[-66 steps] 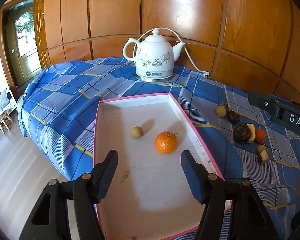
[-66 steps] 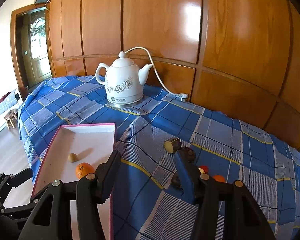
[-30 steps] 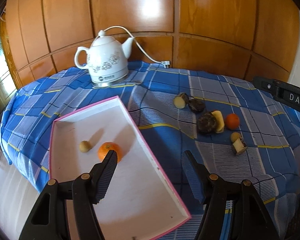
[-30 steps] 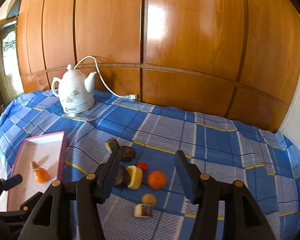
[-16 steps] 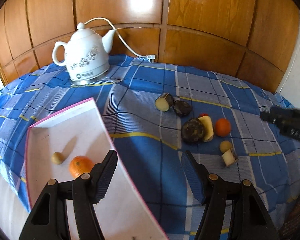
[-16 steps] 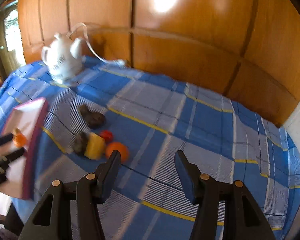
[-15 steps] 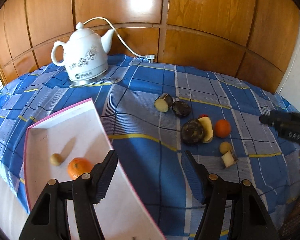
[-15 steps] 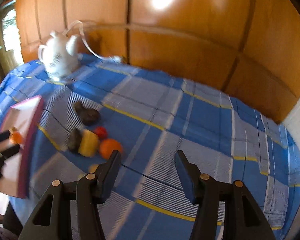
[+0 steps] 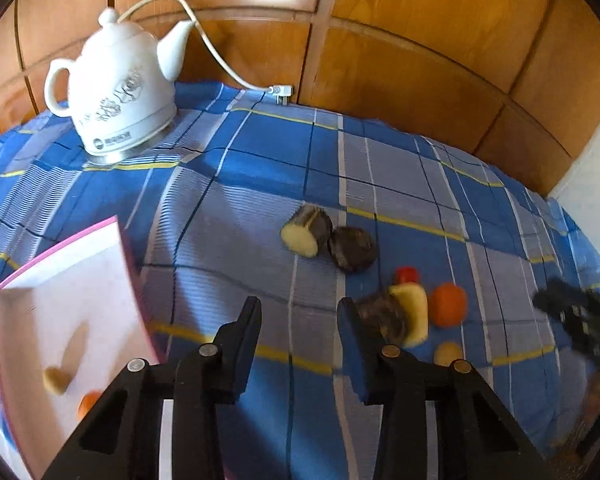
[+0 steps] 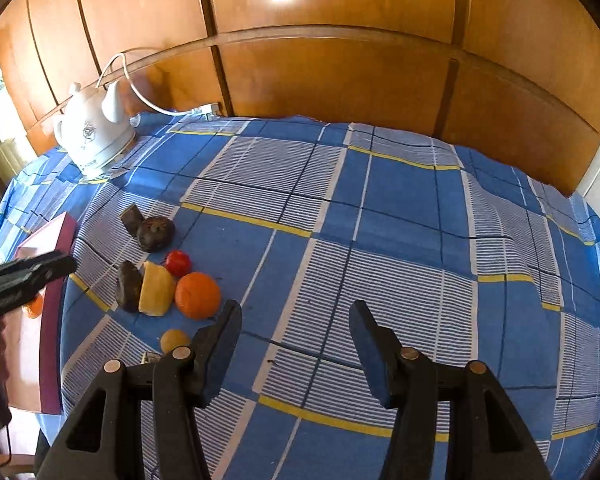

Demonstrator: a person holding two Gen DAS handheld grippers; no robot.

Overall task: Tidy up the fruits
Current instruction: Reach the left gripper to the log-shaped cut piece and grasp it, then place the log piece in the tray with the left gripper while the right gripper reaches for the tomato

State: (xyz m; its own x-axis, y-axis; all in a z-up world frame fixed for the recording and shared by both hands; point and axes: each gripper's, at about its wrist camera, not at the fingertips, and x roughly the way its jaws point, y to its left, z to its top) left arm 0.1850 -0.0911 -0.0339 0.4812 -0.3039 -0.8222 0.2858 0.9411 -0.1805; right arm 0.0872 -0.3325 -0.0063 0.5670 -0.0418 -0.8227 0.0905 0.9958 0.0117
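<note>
Since the earlier view, the left tongs point(image 9: 298, 320) have swung away from the white pink-rimmed rectangular tray point(image 9: 40, 300) toward the loose fruit, and the tray now sits at the left edge of their view. We see their jaws closing with nothing between them; only blue checked tablecloth point(image 9: 260, 184) shows in the gap. The right tongs point(image 10: 296, 328) stand spread and empty over bare cloth.

On the surface we find the fruit in a cluster: a round orange mandarin point(image 10: 198, 295) touching a yellow cut wedge point(image 10: 156, 289), which leans on a dark brown piece point(image 10: 128, 286); a small red fruit point(image 10: 178, 263) just behind them; a small tan round fruit point(image 10: 174, 340) in front. Farther back lie a dark round fruit point(image 10: 155, 233) and a cut brown-skinned piece point(image 9: 306, 230), touching.

In the tray we see a second mandarin point(image 9: 88, 402) and a small tan fruit point(image 9: 56, 378). A white ceramic electric kettle point(image 9: 116, 92) stands at the far left, its cord running to the wooden panelled wall point(image 10: 340, 40).
</note>
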